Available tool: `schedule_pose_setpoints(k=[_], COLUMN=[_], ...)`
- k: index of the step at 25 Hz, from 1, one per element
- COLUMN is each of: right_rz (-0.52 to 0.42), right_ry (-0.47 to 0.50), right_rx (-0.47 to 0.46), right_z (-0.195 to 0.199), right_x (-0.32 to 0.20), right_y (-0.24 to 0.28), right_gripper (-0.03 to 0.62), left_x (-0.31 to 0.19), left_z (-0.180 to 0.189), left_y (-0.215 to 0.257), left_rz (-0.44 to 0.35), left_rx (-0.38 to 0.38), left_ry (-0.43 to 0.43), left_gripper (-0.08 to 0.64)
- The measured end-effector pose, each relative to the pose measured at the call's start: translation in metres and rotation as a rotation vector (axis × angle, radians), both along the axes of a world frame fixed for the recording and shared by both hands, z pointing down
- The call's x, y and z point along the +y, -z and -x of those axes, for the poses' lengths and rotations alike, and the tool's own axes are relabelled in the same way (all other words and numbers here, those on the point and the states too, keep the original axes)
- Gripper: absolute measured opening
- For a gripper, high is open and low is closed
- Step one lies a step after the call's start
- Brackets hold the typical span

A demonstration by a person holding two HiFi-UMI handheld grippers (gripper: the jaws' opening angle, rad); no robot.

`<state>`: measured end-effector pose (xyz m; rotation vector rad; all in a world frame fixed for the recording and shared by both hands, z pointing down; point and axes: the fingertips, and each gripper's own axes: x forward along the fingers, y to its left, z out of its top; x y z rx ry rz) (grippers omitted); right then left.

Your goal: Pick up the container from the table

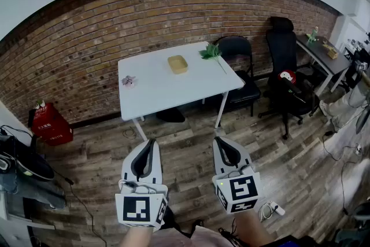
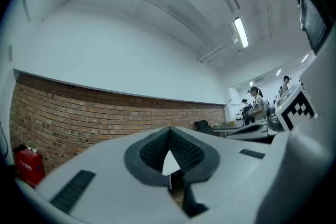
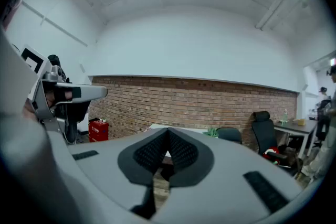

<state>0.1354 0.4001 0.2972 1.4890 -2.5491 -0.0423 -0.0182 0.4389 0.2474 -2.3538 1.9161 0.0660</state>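
A shallow tan container (image 1: 178, 63) sits on the white table (image 1: 156, 95), toward its far side, in the head view. Both grippers hang low over the wooden floor, well short of the table. My left gripper (image 1: 151, 143) has its jaws closed together with nothing between them; in the left gripper view its tips (image 2: 169, 132) meet against the brick wall. My right gripper (image 1: 218, 140) is likewise shut and empty, and in the right gripper view its tips (image 3: 168, 132) point toward the table. The container is hidden in both gripper views.
A green leafy sprig (image 1: 211, 52) and a small pinkish item (image 1: 128, 81) also lie on the table. Black chairs (image 1: 243, 72) (image 1: 286, 66) stand to its right, a red crate (image 1: 51, 124) to its left. A cluttered desk (image 1: 321, 49) and floor cables sit at the far right.
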Motion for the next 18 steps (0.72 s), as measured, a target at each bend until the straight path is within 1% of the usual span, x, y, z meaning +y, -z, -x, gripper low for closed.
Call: schedule_pose_setpoints(k=[5,9,10,11,14,18], right_rz=[0.000,-0.005,0.009,0.020,0.008,-0.002], right_ry=[0.005,-0.020,-0.010,0.001,0.000,0.014], right_rx=[0.002,-0.026,-0.034,-0.040,-0.038,-0.032], right_z=[-0.004,-0.016,-0.017,-0.018,-0.026,-0.033], right_x=[0.004,0.004,0.004,0.003,0.005,0.006], right_y=[-0.001,0.001,-0.001,-0.002,-0.002,-0.001], right_gripper=[-0.002,0.003,0.085,0.190,0.176,0.176], left_x=[0.004,0.008,0.009,0.010,0.014,0.020], left_z=[-0.006,-0.010,-0.011,-0.013,-0.018,-0.023], left_y=[0.000,0.002,0.002,0.002,0.001,-0.001], left_rz=[-0.001,-0.006,-0.007,-0.007,-0.003,0.003], left_rx=[-0.002,-0.007,-0.008,-0.010,-0.015,-0.019], left_ry=[0.003,0.008,0.010,0.012,0.020,0.042], left_gripper=[0.009,0.009,0.009,0.009,0.009,0.009])
